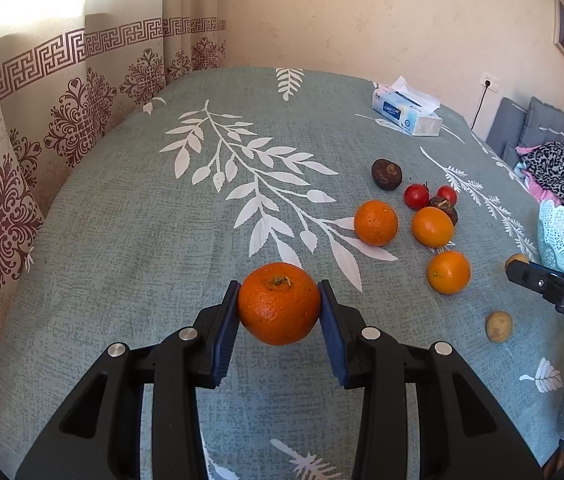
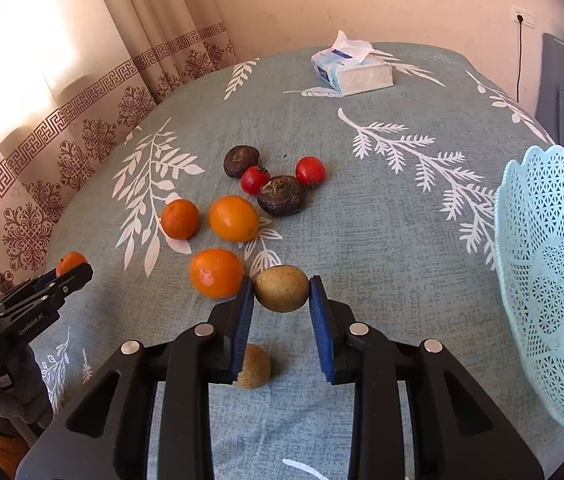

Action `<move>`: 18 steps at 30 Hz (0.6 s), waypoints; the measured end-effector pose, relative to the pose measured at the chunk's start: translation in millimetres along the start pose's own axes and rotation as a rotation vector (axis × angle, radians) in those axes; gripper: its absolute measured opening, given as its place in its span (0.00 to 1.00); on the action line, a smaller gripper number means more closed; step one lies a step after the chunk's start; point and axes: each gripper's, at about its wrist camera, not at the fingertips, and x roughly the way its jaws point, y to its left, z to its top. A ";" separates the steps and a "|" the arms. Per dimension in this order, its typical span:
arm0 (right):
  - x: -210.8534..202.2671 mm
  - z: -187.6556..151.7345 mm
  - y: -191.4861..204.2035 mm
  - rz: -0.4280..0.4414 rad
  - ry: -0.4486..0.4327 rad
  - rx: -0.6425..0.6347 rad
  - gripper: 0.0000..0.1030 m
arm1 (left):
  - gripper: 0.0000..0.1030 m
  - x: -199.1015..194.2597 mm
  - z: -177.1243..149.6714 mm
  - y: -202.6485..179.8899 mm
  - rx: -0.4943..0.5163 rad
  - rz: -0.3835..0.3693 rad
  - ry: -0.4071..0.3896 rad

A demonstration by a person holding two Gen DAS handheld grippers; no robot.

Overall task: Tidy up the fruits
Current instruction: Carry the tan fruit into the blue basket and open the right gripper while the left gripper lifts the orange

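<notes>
Left hand-held gripper (image 1: 279,304) grips round orange tangerine (image 1: 279,303), stem up; bare counter (image 1: 121,220) frame-left. Right hand-held gripper (image 2: 281,290) grips tan oval kiwi (image 2: 281,289), long axis crosswise; pale-blue lattice plastic basket (image 2: 554,280) frame-right.

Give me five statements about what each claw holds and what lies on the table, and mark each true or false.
1. The left claw is shut on a round orange mandarin with a green stem. True.
2. The right claw is shut on a small red tomato. False: it grips a tan-brown oval kiwi.
3. The pale blue perforated plastic basket already holds three oranges. False: no fruit shows in it.
4. A second tan-brown kiwi lies on the grey-green leaf-print tablecloth below the right claw. True.
5. The white and blue tissue pack sits at the far end of the table. True.
</notes>
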 end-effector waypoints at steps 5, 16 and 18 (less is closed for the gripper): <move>-24.0 9.2 -16.5 -0.033 -0.052 0.051 0.28 | 0.38 -8.6 1.2 -4.5 0.008 -0.015 -0.017; -76.9 23.9 -108.3 -0.196 -0.124 0.291 0.28 | 0.38 -26.4 2.5 -20.0 0.033 -0.048 -0.052; -79.9 21.9 -130.5 -0.220 -0.119 0.352 0.28 | 0.38 -29.5 3.7 -23.7 0.036 -0.056 -0.058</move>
